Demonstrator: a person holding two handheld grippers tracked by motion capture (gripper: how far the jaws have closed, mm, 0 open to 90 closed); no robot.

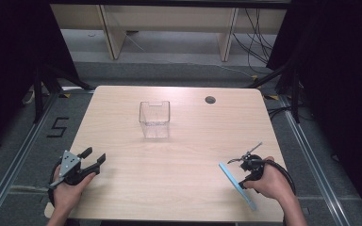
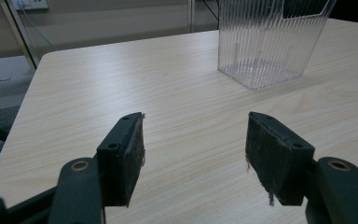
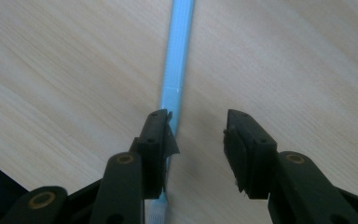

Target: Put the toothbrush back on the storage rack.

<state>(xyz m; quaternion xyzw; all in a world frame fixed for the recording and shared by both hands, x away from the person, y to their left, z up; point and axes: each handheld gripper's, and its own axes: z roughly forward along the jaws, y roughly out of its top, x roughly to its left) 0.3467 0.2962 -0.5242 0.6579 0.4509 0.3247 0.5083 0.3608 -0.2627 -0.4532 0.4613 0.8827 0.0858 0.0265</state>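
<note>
A long light-blue toothbrush (image 1: 237,184) lies flat near the front right corner of the wooden table (image 1: 193,146). My right gripper (image 1: 242,181) points down over it. In the right gripper view the toothbrush (image 3: 176,60) runs along the inner side of the left jaw, and the right gripper (image 3: 196,123) stands open with its pads not pressing on it. A clear ribbed plastic container (image 1: 154,120) stands upright in the middle of the table. My left gripper (image 1: 95,155) rests at the front left, open and empty, and the left gripper (image 2: 196,123) faces the container (image 2: 265,42).
A round cable hole (image 1: 210,100) sits in the tabletop at the back right. The toothbrush's near end lies close to the table's front edge. Dark curtains flank both sides, and wooden desk legs (image 1: 112,37) stand beyond the far edge.
</note>
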